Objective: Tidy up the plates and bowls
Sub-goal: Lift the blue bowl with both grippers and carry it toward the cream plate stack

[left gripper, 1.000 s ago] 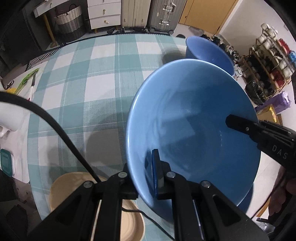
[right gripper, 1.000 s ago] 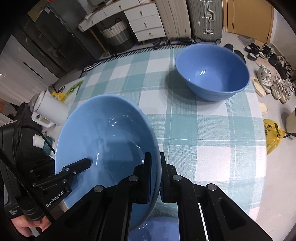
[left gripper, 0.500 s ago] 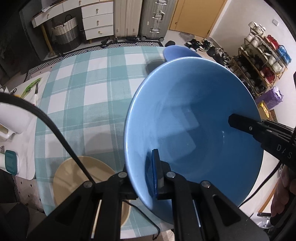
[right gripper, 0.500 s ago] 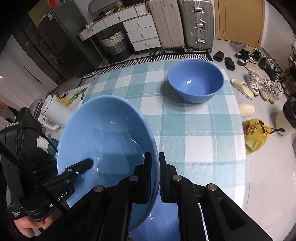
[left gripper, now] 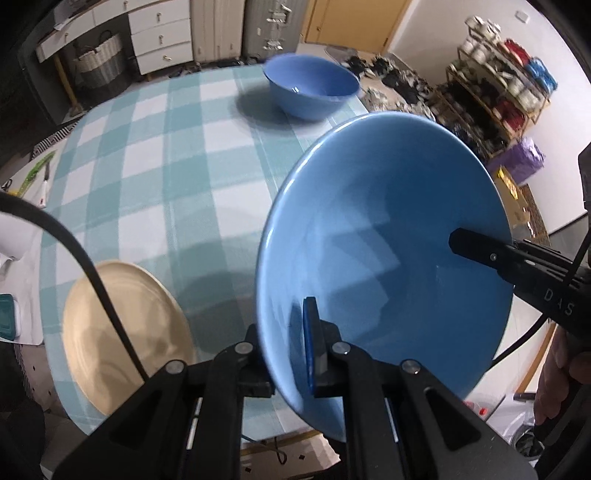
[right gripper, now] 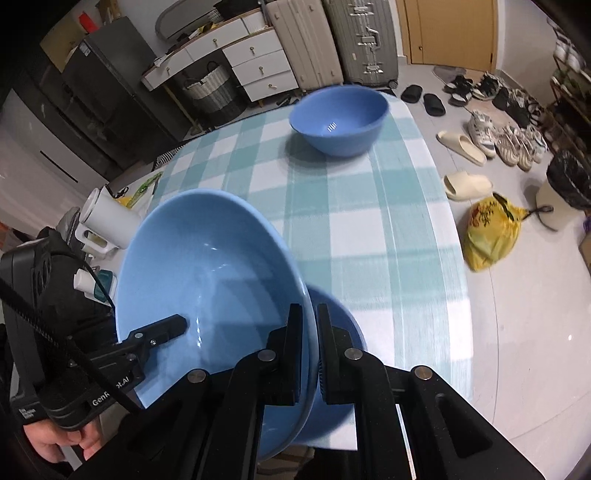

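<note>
**Two claws carry one blue bowl above a checked table**

Two blue bowls are in sight, plus one cream plate. The large blue bowl (left gripper: pixel 384 236) is held in the air, tilted, over the near edge of the table (left gripper: pixel 155 177). The left claw (left gripper: pixel 291 354) is clenched on its near rim, one finger inside the bowl and one outside. The right claw (right gripper: pixel 308 354) is clamped on the opposite rim in the same way. The second blue bowl (right gripper: pixel 338 120) stands upright on the far part of the table, well apart from the held one.

Only the left wrist view shows the cream plate (left gripper: pixel 122 339), lying flat on the table near its front edge, left of the held bowl, with a black cable (left gripper: pixel 74 251) crossing in front of it. That view also shows a shoe rack (left gripper: pixel 506 85) by the right wall. Only the right wrist view shows a white jug (right gripper: pixel 107 218) beside the table, a yellow bag (right gripper: pixel 491 229) on the floor, loose shoes and slippers (right gripper: pixel 469 147), and a hand (right gripper: pixel 59 443) gripping the left tool.

The table carries a teal-and-white checked cloth. Behind it stand white drawers (right gripper: pixel 255 66), two suitcases (right gripper: pixel 332 40), a woven basket (right gripper: pixel 210 92) and a wooden door (right gripper: pixel 450 29); the floor is pale and glossy.
</note>
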Action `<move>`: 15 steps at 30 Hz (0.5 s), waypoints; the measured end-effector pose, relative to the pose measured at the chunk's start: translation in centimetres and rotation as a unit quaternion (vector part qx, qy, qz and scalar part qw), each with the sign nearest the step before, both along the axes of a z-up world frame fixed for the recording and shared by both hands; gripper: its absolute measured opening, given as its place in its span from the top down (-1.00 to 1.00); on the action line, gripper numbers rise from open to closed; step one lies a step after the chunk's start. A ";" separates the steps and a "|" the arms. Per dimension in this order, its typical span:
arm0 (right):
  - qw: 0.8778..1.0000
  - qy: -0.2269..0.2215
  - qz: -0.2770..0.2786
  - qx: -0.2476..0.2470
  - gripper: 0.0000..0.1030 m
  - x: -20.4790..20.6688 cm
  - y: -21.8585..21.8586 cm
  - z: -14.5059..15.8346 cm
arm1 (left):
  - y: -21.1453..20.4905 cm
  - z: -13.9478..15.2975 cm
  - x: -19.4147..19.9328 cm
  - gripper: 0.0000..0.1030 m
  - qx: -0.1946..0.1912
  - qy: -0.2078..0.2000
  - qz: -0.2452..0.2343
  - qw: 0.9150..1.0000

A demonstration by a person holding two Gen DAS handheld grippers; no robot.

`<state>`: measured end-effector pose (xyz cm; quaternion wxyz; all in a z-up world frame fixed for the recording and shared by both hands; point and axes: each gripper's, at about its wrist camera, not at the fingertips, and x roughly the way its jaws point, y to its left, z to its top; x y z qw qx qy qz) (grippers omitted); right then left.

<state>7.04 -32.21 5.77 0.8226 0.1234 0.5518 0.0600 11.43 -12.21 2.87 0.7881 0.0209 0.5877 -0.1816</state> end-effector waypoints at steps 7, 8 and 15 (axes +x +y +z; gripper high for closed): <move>1.000 0.007 -0.015 0.016 0.86 -2.4 -1.5 -3.1 | -1.8 -2.1 -2.4 0.85 0.025 -0.005 -0.011 1.000; 1.000 0.007 -0.016 0.016 0.86 -2.5 -1.5 -3.5 | -1.8 -2.5 -2.5 0.85 0.026 -0.004 -0.009 1.000; 0.999 0.004 -0.021 0.024 0.86 -2.6 -1.9 -5.6 | -2.2 -3.9 -3.1 0.85 0.051 -0.030 -0.010 0.998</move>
